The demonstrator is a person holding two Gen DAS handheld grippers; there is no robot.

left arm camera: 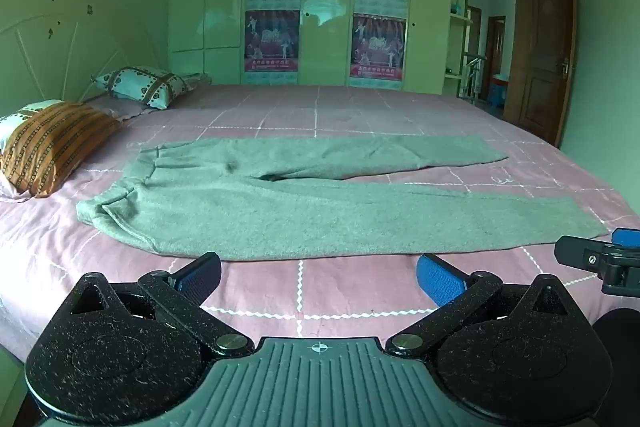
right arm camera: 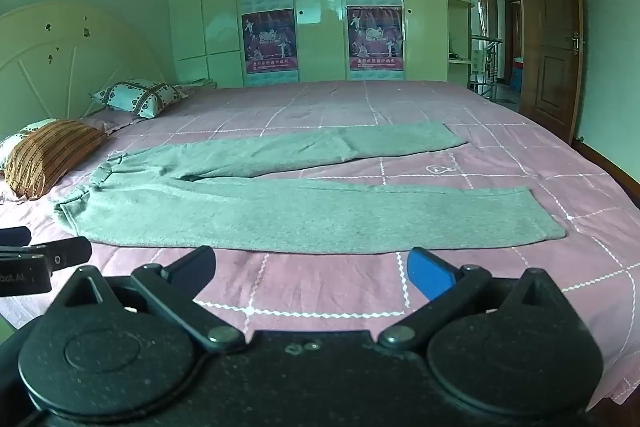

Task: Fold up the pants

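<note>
Grey pants lie flat on the pink bed, waistband to the left and both legs spread out to the right. They also show in the right wrist view. My left gripper is open and empty, held just in front of the near edge of the pants. My right gripper is open and empty too, in front of the near leg. The right gripper's tip shows at the right edge of the left wrist view. The left gripper's tip shows at the left edge of the right wrist view.
Two pillows lie at the headboard on the left. A wardrobe with posters stands beyond the bed. An open wooden door is at the far right. The bed's foot edge is on the right.
</note>
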